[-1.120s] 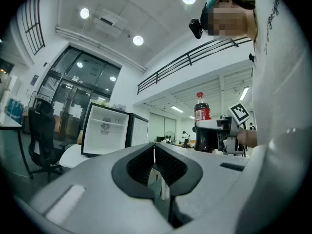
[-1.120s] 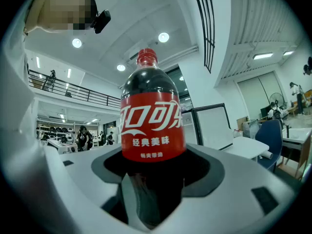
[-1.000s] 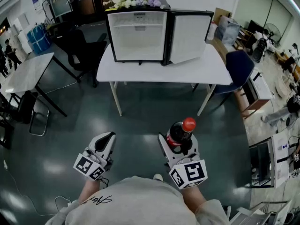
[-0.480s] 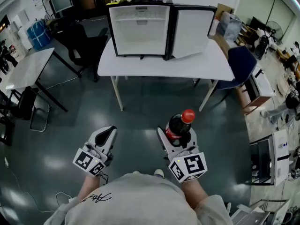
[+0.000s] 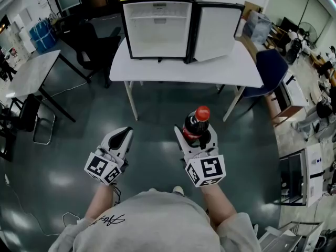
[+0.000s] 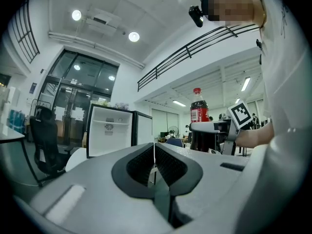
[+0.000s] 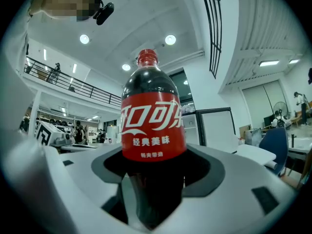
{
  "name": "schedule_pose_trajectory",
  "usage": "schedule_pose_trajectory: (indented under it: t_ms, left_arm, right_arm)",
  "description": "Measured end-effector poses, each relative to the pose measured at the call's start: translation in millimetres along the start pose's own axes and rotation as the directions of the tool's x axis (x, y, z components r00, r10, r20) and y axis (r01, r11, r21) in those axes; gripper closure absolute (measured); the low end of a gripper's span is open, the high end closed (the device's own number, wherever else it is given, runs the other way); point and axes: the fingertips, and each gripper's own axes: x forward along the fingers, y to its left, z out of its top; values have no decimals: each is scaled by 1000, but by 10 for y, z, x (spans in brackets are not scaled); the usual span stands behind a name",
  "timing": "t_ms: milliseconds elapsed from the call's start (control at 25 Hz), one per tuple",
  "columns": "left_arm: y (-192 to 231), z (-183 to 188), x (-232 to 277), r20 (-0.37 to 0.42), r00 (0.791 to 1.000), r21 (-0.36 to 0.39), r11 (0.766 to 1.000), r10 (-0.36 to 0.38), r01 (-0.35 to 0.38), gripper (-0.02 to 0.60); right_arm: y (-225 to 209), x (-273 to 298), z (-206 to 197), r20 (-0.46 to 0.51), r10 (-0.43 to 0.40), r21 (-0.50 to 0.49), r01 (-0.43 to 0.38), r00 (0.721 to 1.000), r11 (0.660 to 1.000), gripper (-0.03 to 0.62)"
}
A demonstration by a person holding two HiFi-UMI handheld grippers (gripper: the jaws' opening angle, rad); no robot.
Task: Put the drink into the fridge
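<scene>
drink (image 7: 152, 126) base unseen within right gripper (image 5: 196, 138)

Dark drink bottle (image 5: 194, 126) with red cap and label; white, black-framed fridge (image 5: 160, 30); white table (image 5: 178, 72).
</scene>
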Motion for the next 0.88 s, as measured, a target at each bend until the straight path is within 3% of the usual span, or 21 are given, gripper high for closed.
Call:
schedule_pose_trajectory:
  t_ms: [440, 880]
  left_arm:
    - [76, 6, 32, 1, 1000, 29, 1000, -3, 3, 572]
    - [73, 46, -215, 17, 999, 0, 999, -45, 45, 572]
  right_arm:
    - [120, 138, -138, -22, -24, 14, 25, 999, 1000, 284]
    - [388, 17, -193, -43, -70, 36, 71, 997, 997, 284]
